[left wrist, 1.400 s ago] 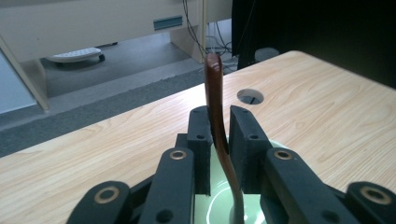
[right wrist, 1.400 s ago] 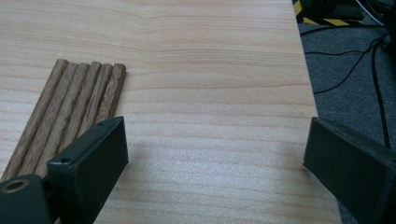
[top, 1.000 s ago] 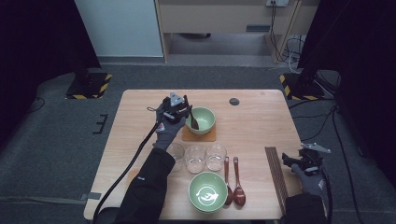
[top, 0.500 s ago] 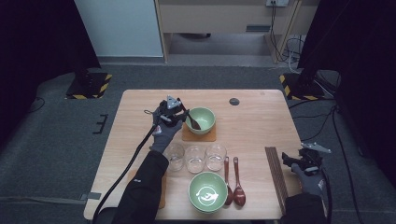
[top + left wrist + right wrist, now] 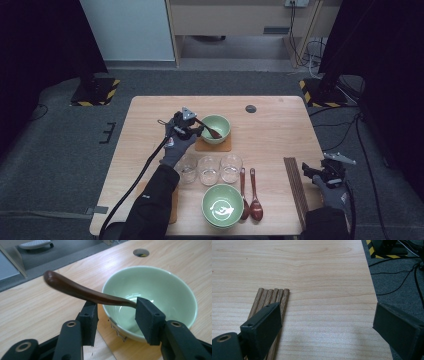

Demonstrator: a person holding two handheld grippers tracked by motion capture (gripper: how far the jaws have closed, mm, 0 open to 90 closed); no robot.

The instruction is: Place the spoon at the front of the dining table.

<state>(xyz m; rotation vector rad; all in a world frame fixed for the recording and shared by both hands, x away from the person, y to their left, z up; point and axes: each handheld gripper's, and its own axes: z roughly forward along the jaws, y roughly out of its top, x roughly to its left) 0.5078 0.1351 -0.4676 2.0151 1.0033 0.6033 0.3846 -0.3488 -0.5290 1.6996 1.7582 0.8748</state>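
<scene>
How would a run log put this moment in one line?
left gripper: shut on spoon | spoon: over bowl | right gripper: open, idle

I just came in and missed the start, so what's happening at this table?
A person is setting a table with a claw in each hand. The left claw grips a dark brown spoon by its handle, with the spoon's bowl end over the green bowl on the coaster. The right claw hangs open over the table's right edge, beside the wooden chopsticks, holding nothing. Three glasses, a second green bowl and two more spoons lie nearer the person.
</scene>
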